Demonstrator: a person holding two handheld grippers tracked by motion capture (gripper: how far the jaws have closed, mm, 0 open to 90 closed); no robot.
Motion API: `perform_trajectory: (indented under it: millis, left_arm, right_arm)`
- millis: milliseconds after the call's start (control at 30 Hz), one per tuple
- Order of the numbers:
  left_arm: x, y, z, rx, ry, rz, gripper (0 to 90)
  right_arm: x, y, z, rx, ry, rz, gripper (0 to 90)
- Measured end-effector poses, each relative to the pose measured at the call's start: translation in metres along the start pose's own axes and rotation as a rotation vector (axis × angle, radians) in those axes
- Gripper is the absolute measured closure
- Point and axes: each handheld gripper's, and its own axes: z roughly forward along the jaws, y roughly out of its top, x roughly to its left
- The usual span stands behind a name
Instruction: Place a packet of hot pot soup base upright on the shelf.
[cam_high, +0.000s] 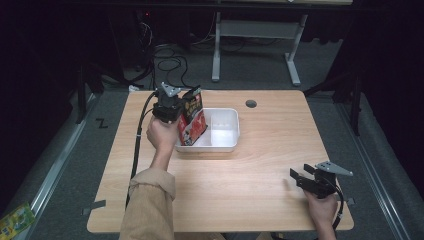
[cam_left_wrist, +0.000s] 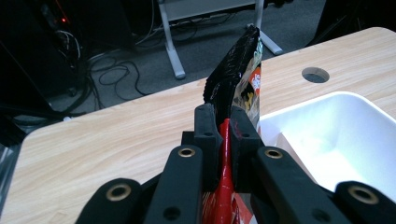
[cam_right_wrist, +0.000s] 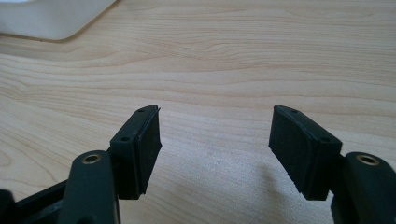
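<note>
- Two hand-held grippers are seen over a light wooden counter (cam_high: 260, 165) with a round cable hole (cam_high: 251, 103) near its far edge.
- The left hand-held gripper (cam_high: 167, 107) is held above the left end of a white rectangular plastic bin (cam_high: 231, 142), and its jaws are clamped on a red and black printed snack bag (cam_high: 192, 120).
- In the left gripper view, the snack bag (cam_left_wrist: 236, 84) is pinched between the two black pads by its crimped edge, with the dark top of the bag rising beyond the fingertips.
- The bag is held upright and slightly tilted, with its lower part inside the left compartment of the bin; whether it touches the bin floor cannot be told.
- The bin is divided into two compartments by a low white partition (cam_high: 210, 125), and the right compartment is seen bare and white.
- In the left gripper view, the bin (cam_left_wrist: 364, 100) is seen to the right of the jaws, close beside the bag.
- The right hand-held gripper (cam_high: 304, 176) is held low over the near right corner of the counter, well apart from the bin.
- Its jaws are spread wide with nothing between them; in the right gripper view only bare wood grain is seen in the gap (cam_right_wrist: 215, 140).
- A rounded corner of the white bin (cam_right_wrist: 51, 21) is seen at the upper left of the right gripper view.
- A tan sleeve (cam_high: 150, 205) is seen on the left forearm.
</note>
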Motion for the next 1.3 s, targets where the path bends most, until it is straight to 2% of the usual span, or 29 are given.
perform_trajectory:
  millis: [200, 467, 567, 667, 867, 900, 933, 1300]
  left_arm:
    - [0.004, 0.000, -0.002, 0.007, -0.025, -0.024, 76.9]
    - [0.008, 0.000, 0.000, 0.013, -0.013, -0.036, 71.9]
    - [0.010, -0.001, 0.000, 0.046, -0.006, -0.045, 66.1]
    - [0.013, -0.002, 0.001, 0.071, 0.013, -0.035, 60.1]
    - [0.012, -0.003, -0.001, 0.071, 0.001, -0.032, 50.1]
    - [0.013, -0.002, -0.001, 0.069, -0.003, -0.034, 44.9]
    - [0.013, -0.002, -0.002, 0.070, -0.008, -0.032, 43.5]
    - [0.013, 0.004, -0.023, 0.026, -0.027, -0.017, 39.4]
  right_arm:
    - [0.001, 0.000, 0.000, 0.006, -0.002, -0.005, 34.5]
    - [0.001, 0.000, 0.001, 0.011, -0.001, 0.000, 34.3]
    - [0.001, 0.000, 0.001, 0.012, 0.000, 0.001, 34.4]
    - [0.001, 0.000, 0.001, 0.013, 0.000, 0.002, 34.3]
    - [0.001, 0.001, 0.001, 0.016, 0.000, 0.006, 34.3]
    - [0.001, 0.001, 0.001, 0.016, -0.001, 0.001, 34.4]
    - [0.001, 0.001, 0.001, 0.016, -0.001, 0.001, 34.4]
    - [0.001, 0.001, 0.001, 0.017, -0.001, 0.006, 34.3]
